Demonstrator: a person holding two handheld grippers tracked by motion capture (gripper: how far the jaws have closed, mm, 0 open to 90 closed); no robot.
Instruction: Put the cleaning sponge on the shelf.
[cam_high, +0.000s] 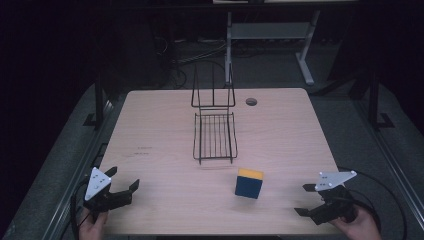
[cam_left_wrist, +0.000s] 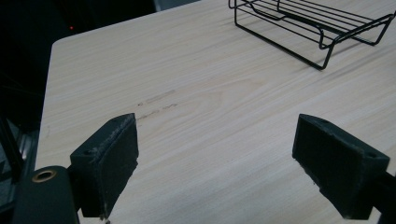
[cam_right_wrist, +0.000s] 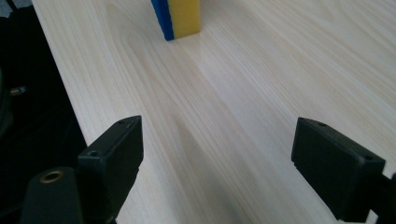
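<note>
A: Nearest the person, what is there?

B: Two hand-held tools at the near edge of the pale wood-grain bench (cam_high: 165, 125). The left gripper (cam_high: 121, 183) sits at the near left corner, the right gripper (cam_high: 305, 199) at the near right. Each carries a grey three-cornered plate and a trailing black cable. Both pairs of jaws stand wide apart, with bare bench between the blocky black pads and nothing gripped.

A: And the block?

B: The sponge block (cam_high: 249, 183) stands on the bench a little farther in, right of centre, nearer the right gripper than the left, but apart from it. It is box-shaped, dark blue on the side with a yellow layer; in the right gripper view the sponge block (cam_right_wrist: 180, 17) rises ahead of the jaws, with open bench between.

A: Beyond that?

B: A black wire rack (cam_high: 215, 132), thin rods forming a shallow tray with an upright back, sits mid-bench. A little farther back and to the right is a round hole (cam_high: 251, 101) in the top. Past the far edge, a white metal frame (cam_high: 305, 55) stands on the dark floor.
</note>
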